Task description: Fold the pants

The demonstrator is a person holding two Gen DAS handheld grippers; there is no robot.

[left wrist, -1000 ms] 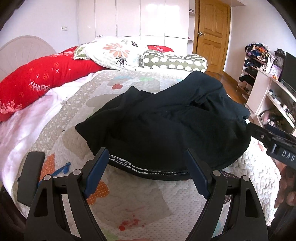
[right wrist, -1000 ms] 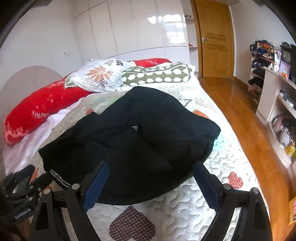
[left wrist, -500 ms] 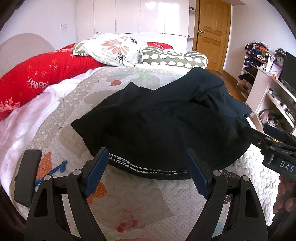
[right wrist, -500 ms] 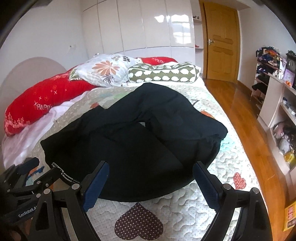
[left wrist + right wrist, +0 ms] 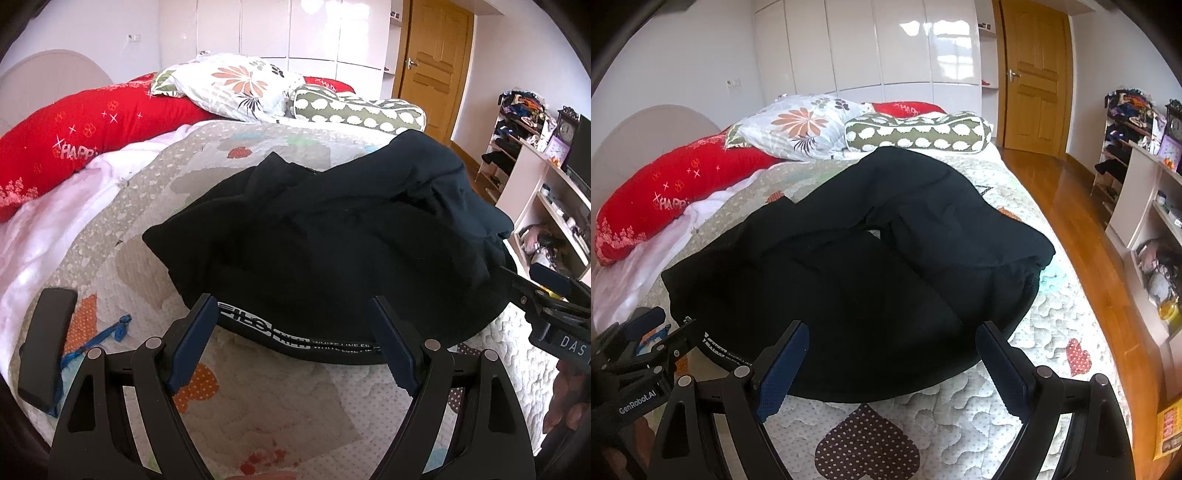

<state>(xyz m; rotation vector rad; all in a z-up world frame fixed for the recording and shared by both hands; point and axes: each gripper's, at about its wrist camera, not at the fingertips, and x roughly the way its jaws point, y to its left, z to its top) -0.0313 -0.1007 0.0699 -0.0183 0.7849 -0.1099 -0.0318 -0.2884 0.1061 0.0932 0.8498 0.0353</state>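
Observation:
Black pants [image 5: 332,236] lie rumpled on the quilted bed, legs running toward the pillows. Their waistband [image 5: 295,338] with white lettering faces me. My left gripper [image 5: 295,314] is open and empty, its blue pads just short of the waistband's left part. My right gripper [image 5: 892,345] is open and empty over the pants' [image 5: 871,258] near edge at the right. The right gripper also shows at the right edge of the left wrist view [image 5: 546,291], and the left gripper at the left edge of the right wrist view [image 5: 646,339].
A patchwork quilt [image 5: 258,398] covers the bed. Red, floral and green pillows [image 5: 798,127] lie at the head. A black flat object [image 5: 46,343] and a blue strap [image 5: 99,338] lie at the left. A wood floor [image 5: 1082,236], shelves and a door stand to the right.
Both grippers have drifted slightly nearer to and lower over the pants' waistband edge. The jaws stay open. The pants have not moved.

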